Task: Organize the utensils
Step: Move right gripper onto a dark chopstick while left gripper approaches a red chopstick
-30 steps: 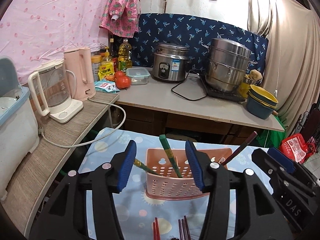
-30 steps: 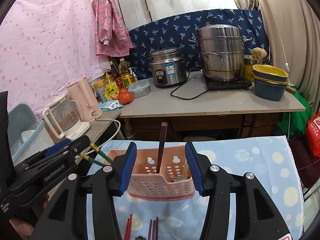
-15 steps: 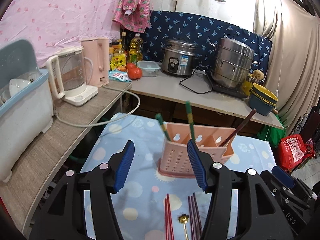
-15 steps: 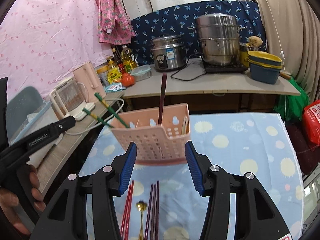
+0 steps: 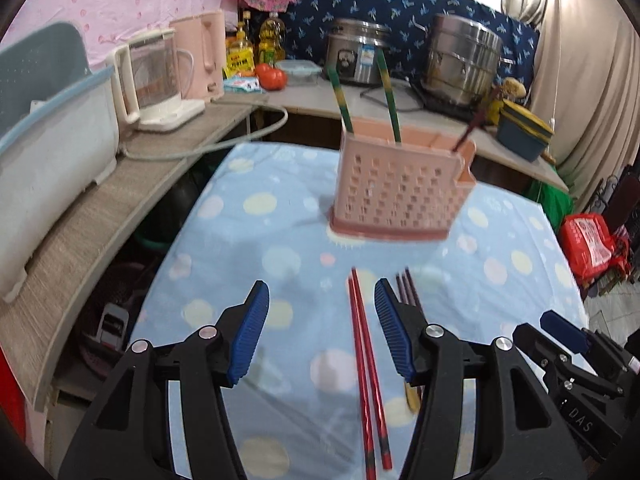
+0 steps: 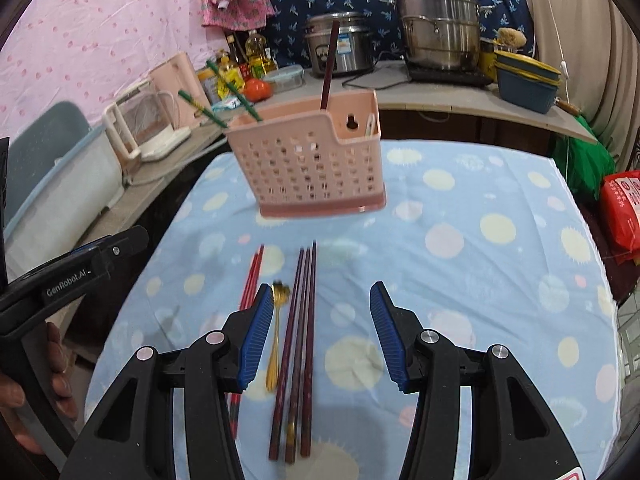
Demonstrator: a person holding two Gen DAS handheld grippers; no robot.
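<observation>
A pink perforated utensil basket stands on the dotted blue cloth. It holds two green chopsticks and one dark chopstick. On the cloth in front lie two red chopsticks, a gold spoon and several dark brown chopsticks. My left gripper is open and empty above the red chopsticks. My right gripper is open and empty above the dark chopsticks and spoon.
A side counter on the left carries a glass kettle, a pink kettle and a white bin. The back counter holds a rice cooker, a steel steamer pot and stacked bowls.
Both grippers have pulled back from the basket and tilted down. The chopsticks and spoon on the cloth have come into full view. Both stay open.
</observation>
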